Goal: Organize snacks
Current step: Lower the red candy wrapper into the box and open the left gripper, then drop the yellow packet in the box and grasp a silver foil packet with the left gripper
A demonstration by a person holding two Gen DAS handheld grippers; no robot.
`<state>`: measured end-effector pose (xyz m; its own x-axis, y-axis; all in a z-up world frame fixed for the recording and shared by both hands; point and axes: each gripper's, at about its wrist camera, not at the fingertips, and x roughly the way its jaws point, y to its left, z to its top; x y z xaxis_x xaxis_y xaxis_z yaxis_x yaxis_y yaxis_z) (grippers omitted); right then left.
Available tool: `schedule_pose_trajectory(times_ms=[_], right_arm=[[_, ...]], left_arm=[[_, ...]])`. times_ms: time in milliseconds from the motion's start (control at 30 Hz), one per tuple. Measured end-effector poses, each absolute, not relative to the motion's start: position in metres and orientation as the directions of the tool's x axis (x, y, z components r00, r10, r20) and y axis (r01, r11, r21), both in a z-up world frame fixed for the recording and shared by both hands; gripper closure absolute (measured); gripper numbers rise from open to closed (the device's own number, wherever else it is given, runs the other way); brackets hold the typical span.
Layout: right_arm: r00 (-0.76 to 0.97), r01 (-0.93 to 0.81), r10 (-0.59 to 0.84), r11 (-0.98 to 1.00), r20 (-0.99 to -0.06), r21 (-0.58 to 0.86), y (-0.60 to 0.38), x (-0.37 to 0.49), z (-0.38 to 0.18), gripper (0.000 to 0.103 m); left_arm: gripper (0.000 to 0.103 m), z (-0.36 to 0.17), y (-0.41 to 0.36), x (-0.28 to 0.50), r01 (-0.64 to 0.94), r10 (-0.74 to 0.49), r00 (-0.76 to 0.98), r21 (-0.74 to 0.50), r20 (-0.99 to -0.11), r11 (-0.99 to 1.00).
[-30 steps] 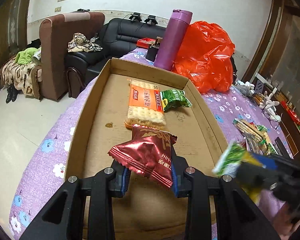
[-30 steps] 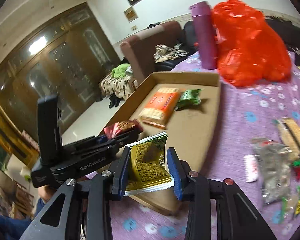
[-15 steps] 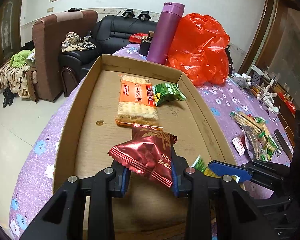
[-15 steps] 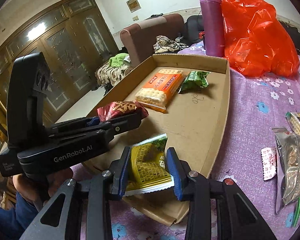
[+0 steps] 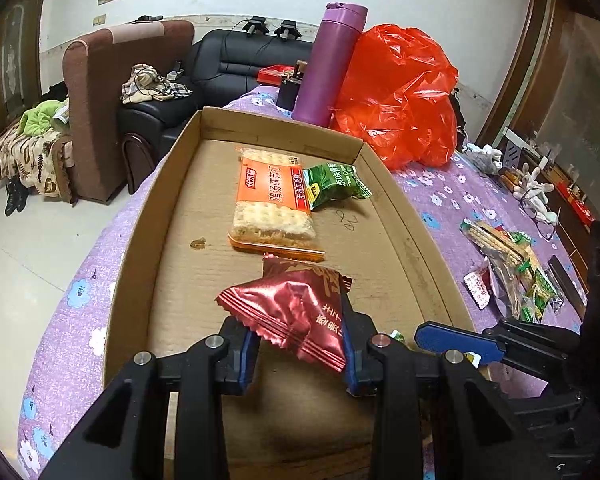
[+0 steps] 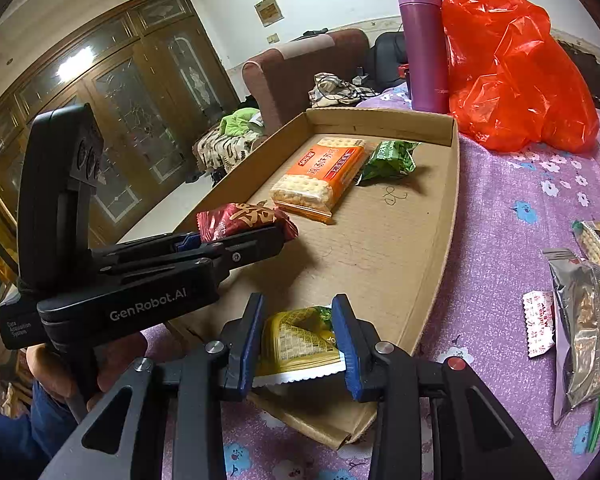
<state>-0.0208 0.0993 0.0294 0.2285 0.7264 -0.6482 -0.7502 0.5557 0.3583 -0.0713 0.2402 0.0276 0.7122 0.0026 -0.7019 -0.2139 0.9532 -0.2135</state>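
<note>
My left gripper (image 5: 296, 344) is shut on a dark red foil snack packet (image 5: 292, 308), held above the near part of a shallow cardboard tray (image 5: 140, 216). It also shows in the right wrist view (image 6: 244, 236) with the red packet (image 6: 240, 220). My right gripper (image 6: 298, 340) is shut on a yellow-green snack packet (image 6: 296, 340) above the tray's near right corner (image 6: 428, 320). In the tray lie an orange cracker pack (image 5: 272, 204) and a green packet (image 5: 332, 184).
A purple flask (image 5: 328, 64) and a red plastic bag (image 5: 400, 92) stand behind the tray. Several loose snack packets (image 6: 580, 312) lie on the purple flowered cloth (image 6: 512, 216) to the right. A brown armchair (image 5: 96, 92) and a black sofa stand beyond the table's left edge.
My right gripper has moved left with the yellow-green packet to the tray's near right corner. My left gripper has drawn back slightly, still holding the red packet.
</note>
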Motion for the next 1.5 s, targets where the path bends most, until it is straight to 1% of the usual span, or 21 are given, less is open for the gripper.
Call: schedule_pose_trajectory(times_ms=[67,167,333,667,833,900,1000,1167,1333,1400,1467,1500], right_arm=[[0.232,-0.75,0.727,0.557,-0.647,0.357,0.098,-0.022,0.03,0.064],[0.241,-0.749,0.727,0.561,-0.643,0.353,0.097,-0.022,0.032,0.064],[0.254,-0.742,0.738,0.564,-0.625,0.363,0.09,-0.023,0.037,0.064],[0.285,-0.692,0.766,0.581,-0.576,0.429,0.053,-0.019,0.064,0.063],[0.319,-0.651,0.764,0.607,-0.561,0.456,0.014,-0.011,0.076,0.063],[0.354,-0.639,0.756,0.625,-0.55,0.448,-0.006,-0.007,0.083,0.06],[0.419,-0.61,0.733,0.664,-0.536,0.432,-0.041,0.0,0.091,0.057],[0.487,-0.527,0.694,0.718,-0.53,0.455,-0.1,0.018,0.091,0.056],[0.566,-0.415,0.615,0.788,-0.549,0.454,-0.147,0.035,0.077,0.055],[0.589,-0.359,0.585,0.807,-0.557,0.469,-0.165,0.045,0.072,0.054],[0.612,-0.303,0.55,0.827,-0.568,0.474,-0.18,0.053,0.066,0.053],[0.627,-0.264,0.523,0.84,-0.577,0.473,-0.19,0.057,0.062,0.053]], left_arm=[[0.071,0.028,0.24,-0.071,-0.213,0.002,0.712,-0.213,-0.702,0.954],[0.068,0.028,0.24,-0.071,-0.219,0.006,0.709,-0.213,-0.705,0.952],[0.055,0.029,0.24,-0.072,-0.222,0.013,0.715,-0.21,-0.699,0.952],[0.051,0.031,0.241,-0.075,-0.247,0.04,0.727,-0.207,-0.685,0.947],[0.049,0.035,0.235,-0.075,-0.26,0.071,0.718,-0.172,-0.692,0.95],[0.049,0.04,0.23,-0.076,-0.25,0.072,0.724,-0.163,-0.686,0.954],[0.043,0.053,0.218,-0.078,-0.224,0.067,0.738,-0.15,-0.672,0.963],[0.042,0.071,0.194,-0.077,-0.169,0.03,0.75,-0.148,-0.661,0.974],[0.042,0.079,0.159,-0.067,-0.094,-0.052,0.732,-0.176,-0.68,0.98],[0.042,0.081,0.141,-0.06,-0.06,-0.082,0.718,-0.18,-0.691,0.982],[0.039,0.083,0.12,-0.051,-0.033,-0.104,0.703,-0.178,-0.703,0.983],[0.033,0.084,0.105,-0.044,-0.021,-0.11,0.694,-0.172,-0.712,0.985]])
